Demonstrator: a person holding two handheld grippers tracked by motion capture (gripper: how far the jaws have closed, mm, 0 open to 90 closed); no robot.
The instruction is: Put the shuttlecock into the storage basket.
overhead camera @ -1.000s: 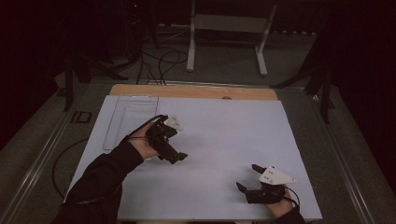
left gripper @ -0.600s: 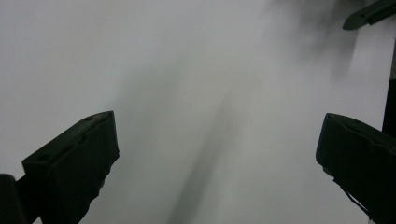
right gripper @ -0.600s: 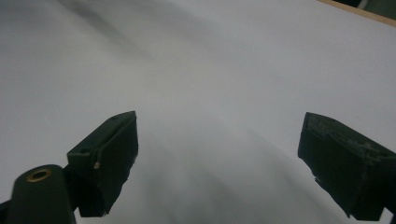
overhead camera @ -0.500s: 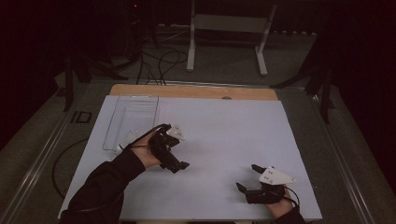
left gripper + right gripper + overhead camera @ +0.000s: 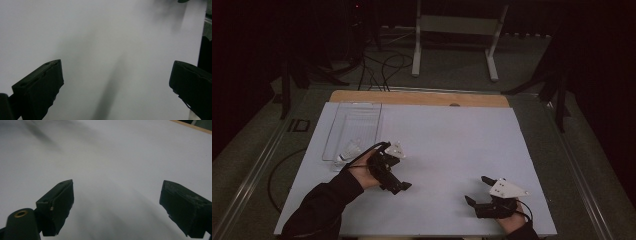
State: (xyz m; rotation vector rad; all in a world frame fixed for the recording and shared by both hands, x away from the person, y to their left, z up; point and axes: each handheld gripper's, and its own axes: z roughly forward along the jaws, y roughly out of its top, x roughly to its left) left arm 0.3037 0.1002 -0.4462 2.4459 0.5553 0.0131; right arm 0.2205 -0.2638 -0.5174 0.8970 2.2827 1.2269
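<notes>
My left gripper point(image 5: 399, 184) hovers over the white table sheet point(image 5: 452, 145) left of centre and points toward the near right. Its jaws stand wide apart over bare sheet, so the left gripper point(image 5: 117, 82) is open and holds nothing. My right gripper point(image 5: 476, 189) rests near the front edge at the right, and the right gripper point(image 5: 117, 205) is open with only white sheet between its jaws. A clear plastic tray point(image 5: 343, 124) lies at the left of the sheet. A small white object point(image 5: 352, 149) sits at the tray's near end, too small to identify.
A strip of wooden table top point(image 5: 417, 97) shows beyond the sheet's far edge. A white metal stand point(image 5: 454, 30) and cables point(image 5: 382, 60) are on the dark floor behind the table. A black cable point(image 5: 279, 170) loops off the table's left side.
My left gripper has drawn back from the tray toward the front edge. The small white object at the tray's near end has come into sight. The right gripper has stayed put.
</notes>
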